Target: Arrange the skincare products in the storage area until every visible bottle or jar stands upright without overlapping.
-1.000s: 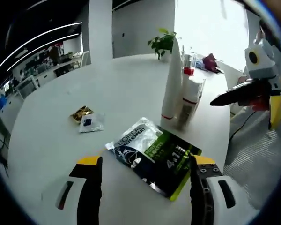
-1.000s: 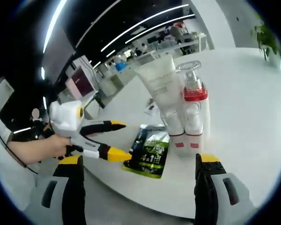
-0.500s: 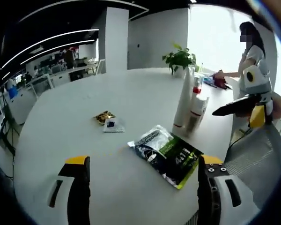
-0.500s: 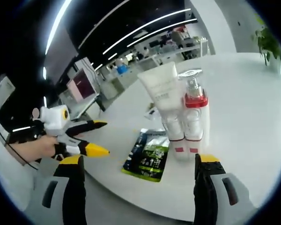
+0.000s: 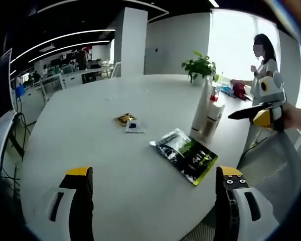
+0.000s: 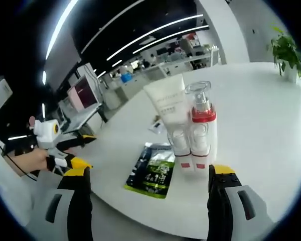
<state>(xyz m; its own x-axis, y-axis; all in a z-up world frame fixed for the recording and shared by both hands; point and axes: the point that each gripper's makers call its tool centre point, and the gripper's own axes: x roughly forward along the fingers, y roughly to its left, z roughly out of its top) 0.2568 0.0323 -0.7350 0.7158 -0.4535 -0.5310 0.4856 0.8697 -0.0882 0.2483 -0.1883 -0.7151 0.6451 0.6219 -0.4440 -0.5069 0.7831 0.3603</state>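
Standing upright and touching near the round white table's (image 5: 90, 150) edge, the white tube (image 6: 169, 115) and red-collared pump bottle (image 6: 200, 125) look arranged, so with left gripper (image 5: 153, 201) and right gripper (image 6: 145, 201) both wide open and empty, only the flat green sachet (image 6: 151, 173) beside them might need attention.

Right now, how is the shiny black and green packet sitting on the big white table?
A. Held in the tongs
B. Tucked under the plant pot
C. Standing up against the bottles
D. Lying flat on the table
D: the shiny black and green packet lies flat on the round white table, beside the upright white tube and the red-collared pump bottle, with both pairs of tongs open and away from it.
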